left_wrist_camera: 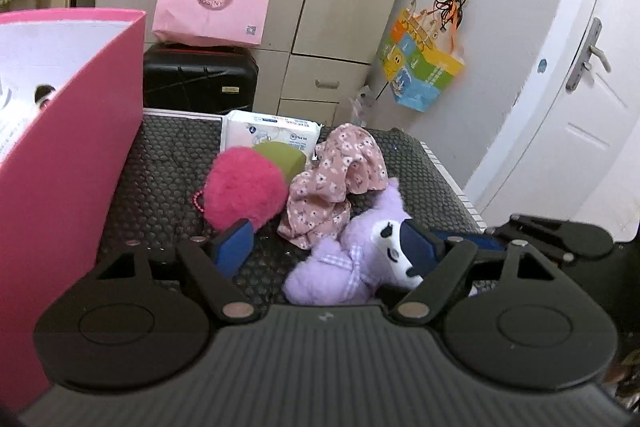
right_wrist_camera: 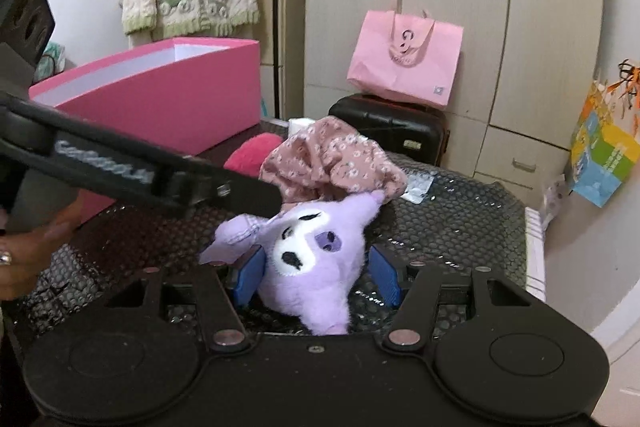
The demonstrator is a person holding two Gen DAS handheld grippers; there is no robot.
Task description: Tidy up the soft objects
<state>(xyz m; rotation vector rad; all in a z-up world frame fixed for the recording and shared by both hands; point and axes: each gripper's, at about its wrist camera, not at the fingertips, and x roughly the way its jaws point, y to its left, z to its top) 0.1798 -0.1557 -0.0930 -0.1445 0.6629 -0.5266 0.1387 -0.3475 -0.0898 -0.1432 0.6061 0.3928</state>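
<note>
A purple plush toy (left_wrist_camera: pixel 352 259) with a white face lies on the dark bubbled mat (left_wrist_camera: pixel 160 167). My left gripper (left_wrist_camera: pixel 326 249) is open around it: the right blue pad (left_wrist_camera: pixel 418 247) touches the face, while the left pad stands apart from it. My right gripper (right_wrist_camera: pixel 318 275) also straddles the plush toy (right_wrist_camera: pixel 316 251), open, with its left pad at the toy's side and a narrow gap at the right pad. A pink floral cloth (left_wrist_camera: pixel 332 187) lies just behind the toy. A fluffy pink ball (left_wrist_camera: pixel 244 187) sits to its left. An open pink box (right_wrist_camera: pixel 160 95) stands at the back left.
A green soft block (left_wrist_camera: pixel 280 155) and a white tissue pack (left_wrist_camera: pixel 272 135) lie behind the ball. In the right wrist view the other gripper's black arm (right_wrist_camera: pixel 160 175) crosses from the left, with a hand (right_wrist_camera: pixel 28 259) on it. Behind the mat stands a black suitcase (left_wrist_camera: pixel 200 83) with a pink bag (left_wrist_camera: pixel 216 3) on it.
</note>
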